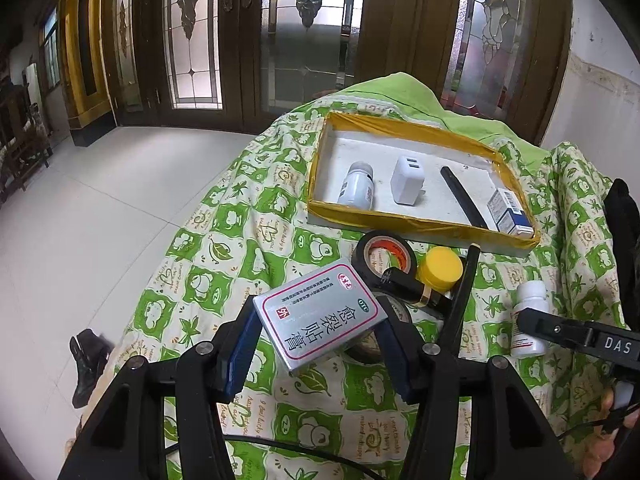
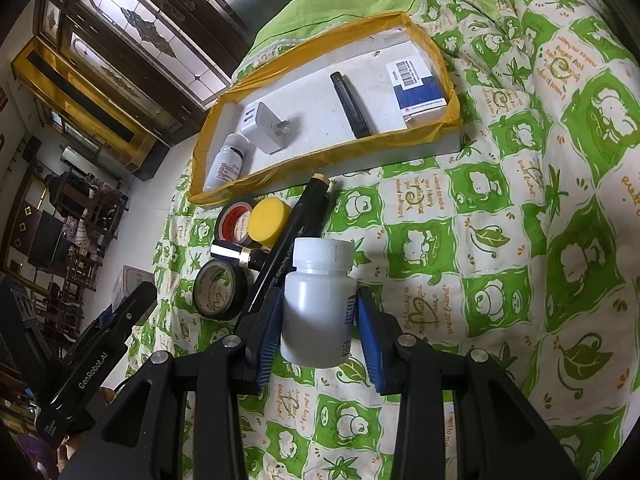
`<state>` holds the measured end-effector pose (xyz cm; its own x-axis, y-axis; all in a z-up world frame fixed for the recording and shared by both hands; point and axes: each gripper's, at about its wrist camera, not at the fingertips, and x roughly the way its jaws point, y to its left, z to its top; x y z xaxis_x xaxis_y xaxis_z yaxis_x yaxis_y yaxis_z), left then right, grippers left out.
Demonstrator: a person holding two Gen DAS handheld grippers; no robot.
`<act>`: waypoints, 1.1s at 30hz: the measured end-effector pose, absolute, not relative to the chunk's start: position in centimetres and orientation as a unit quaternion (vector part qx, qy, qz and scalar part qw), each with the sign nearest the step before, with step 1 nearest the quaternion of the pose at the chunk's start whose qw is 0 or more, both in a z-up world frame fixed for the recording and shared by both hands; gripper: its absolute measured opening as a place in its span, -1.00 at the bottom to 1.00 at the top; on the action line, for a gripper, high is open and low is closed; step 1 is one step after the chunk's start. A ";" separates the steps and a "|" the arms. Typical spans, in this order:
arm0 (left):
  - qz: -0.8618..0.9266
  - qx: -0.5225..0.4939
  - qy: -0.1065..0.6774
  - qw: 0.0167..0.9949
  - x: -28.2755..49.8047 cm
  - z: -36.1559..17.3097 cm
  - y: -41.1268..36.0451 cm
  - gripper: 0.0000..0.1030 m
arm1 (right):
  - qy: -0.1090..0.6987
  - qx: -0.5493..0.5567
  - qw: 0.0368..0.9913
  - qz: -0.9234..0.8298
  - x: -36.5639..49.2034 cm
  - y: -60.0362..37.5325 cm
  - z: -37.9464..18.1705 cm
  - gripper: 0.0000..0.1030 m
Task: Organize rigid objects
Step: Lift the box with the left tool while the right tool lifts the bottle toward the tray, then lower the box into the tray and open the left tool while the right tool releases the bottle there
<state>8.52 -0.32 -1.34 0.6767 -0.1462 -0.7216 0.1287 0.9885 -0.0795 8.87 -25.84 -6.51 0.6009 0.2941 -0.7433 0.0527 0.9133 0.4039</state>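
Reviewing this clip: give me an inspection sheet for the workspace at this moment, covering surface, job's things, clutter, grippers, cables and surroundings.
Surface: green-and-cream patterned cloth, rumpled.
Job's things: yellow-rimmed tray holds a white bottle, white charger, black stick and blue-white box.
Clutter: in front of the tray, two tape rolls, a yellow cap, a black-and-gold tube and a long black pen, bunched together.
Grippers: left gripper shut on a silver box; right gripper shut on a white pill bottle.
Cables: one black cable under the left gripper.
Surroundings: leaded-glass wooden doors, pale tiled floor.
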 end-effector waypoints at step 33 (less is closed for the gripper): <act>-0.117 -0.012 0.403 0.907 16.8 1.6 -2.0 0.15 | 0.409 0.210 0.883 0.093 14.3 -27.2 -1.1 -0.31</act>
